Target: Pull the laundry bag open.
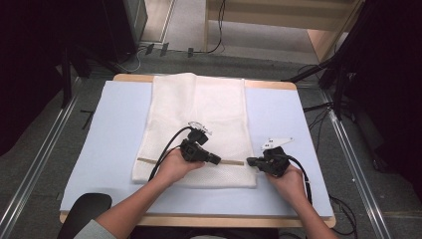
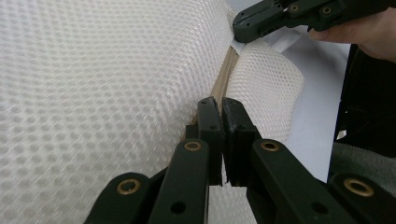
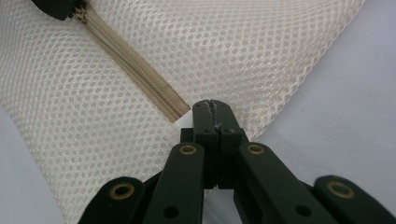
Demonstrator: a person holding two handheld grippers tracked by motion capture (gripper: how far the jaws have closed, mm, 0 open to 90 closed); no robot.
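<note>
Counter [image 1: 278, 129]: pale blue top with a wooden edge, spanning the middle of the high view; dark floor and metal rails lie around it.
Mesh bag [image 1: 199, 114]: a white net fabric bag lying flat on the counter, running from 12 o'clock down toward 6 o'clock, its near end just ahead of the person's hands.
Zipper [image 1: 231, 162]: a beige strip running across the bag near its 6 o'clock end, from 9 o'clock to 3 o'clock; in the right gripper view [image 3: 140, 79] its teeth look meshed together and its end stops just beside the claw tips.
Left hand [image 1: 174, 167]: enters from 6 o'clock and rests on the bag, holding the left claw.
Right hand [image 1: 288, 179]: enters from 6 o'clock at the bag's 3 o'clock side, holding the right claw.
Left claw [image 1: 215, 159]: pointing toward 3 o'clock along the zipper; in the left gripper view [image 2: 220, 109] its jaws stand clenched at the zipper line, though what exactly sits between the tips I cannot tell.
Right claw [image 1: 251, 161]: pointing toward 9 o'clock at the zipper's 3 o'clock end; in the right gripper view [image 3: 214, 108] the jaws are pressed tight together on the bag's mesh edge.
</note>
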